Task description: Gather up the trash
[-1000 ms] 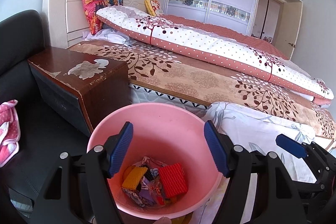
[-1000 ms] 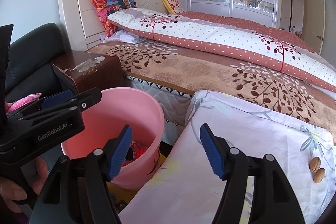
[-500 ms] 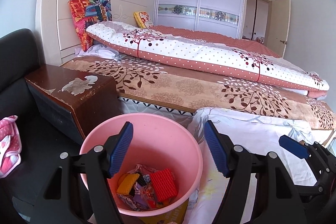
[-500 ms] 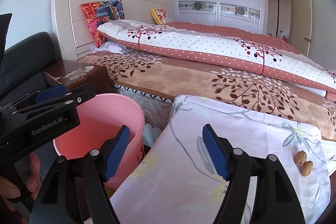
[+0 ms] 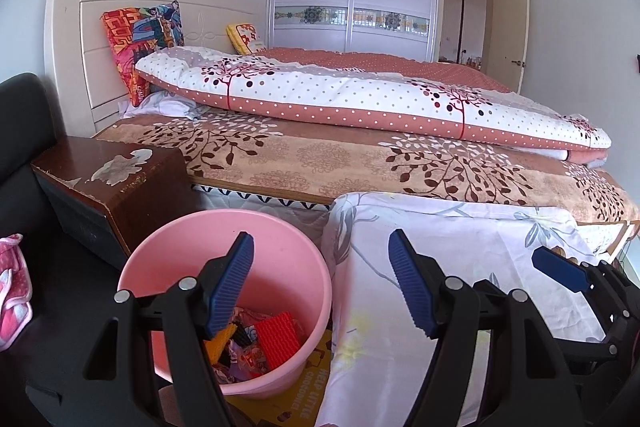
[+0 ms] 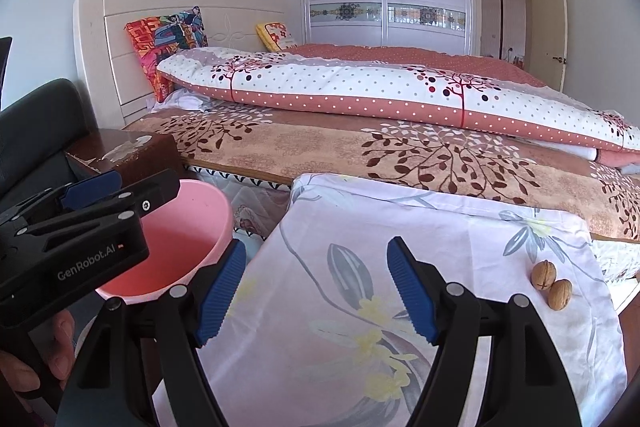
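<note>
1. The tabletop wears a white cloth printed with grey leaves and yellow flowers; two walnuts lie touching each other near its right edge.
2. The bed behind carries a brown leaf-patterned blanket, a folded dotted quilt and a colourful pillow against the headboard.
3. A worn brown nightstand stands beside the bed.

My own left blue-padded finger is covering part of the jumble of red, orange and purple scraps at the bottom of the round pink plastic bucket, so I am not making out what each piece is. In the right wrist view my left gripper is hiding the bucket's near side. The yellow printed box beneath it is showing only a corner, its lettering cut short.
</note>
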